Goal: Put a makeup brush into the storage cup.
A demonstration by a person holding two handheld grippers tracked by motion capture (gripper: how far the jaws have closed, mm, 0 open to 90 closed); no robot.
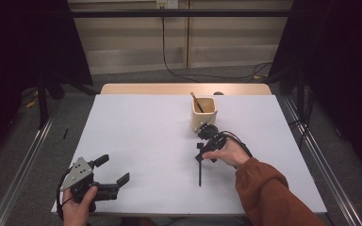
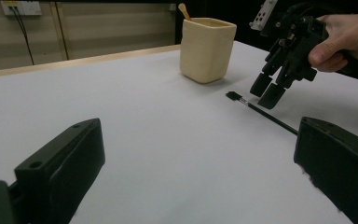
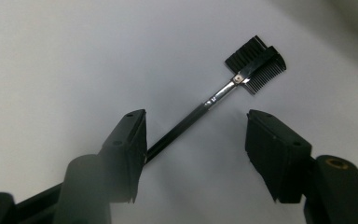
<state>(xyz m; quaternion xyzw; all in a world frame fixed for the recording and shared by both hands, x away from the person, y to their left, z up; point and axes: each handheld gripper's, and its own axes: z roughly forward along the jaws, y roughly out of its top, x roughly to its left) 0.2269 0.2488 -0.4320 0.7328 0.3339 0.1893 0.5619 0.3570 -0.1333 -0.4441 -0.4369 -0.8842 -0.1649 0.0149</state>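
A thin black brush (image 1: 200,175) with a comb head lies on the white table (image 1: 136,122). My right gripper (image 1: 201,154) points down over its head end, held by a hand in an orange sleeve. In the right gripper view the jaws of the right gripper (image 3: 196,126) stand partly apart astride the brush (image 3: 214,99). Its handle runs under the left jaw, and the pads do not press on it. My left gripper (image 1: 114,169) rests open near the table's front left corner with nothing between its fingers. From the left gripper (image 2: 200,140), the brush (image 2: 261,111) and the right gripper (image 2: 266,92) show far off.
A cream cup (image 1: 204,115) with a wooden stick (image 1: 196,101) in it stands just behind the right gripper, and also appears as the cup (image 2: 207,49) in the left gripper view. Metal rails run along both sides of the table.
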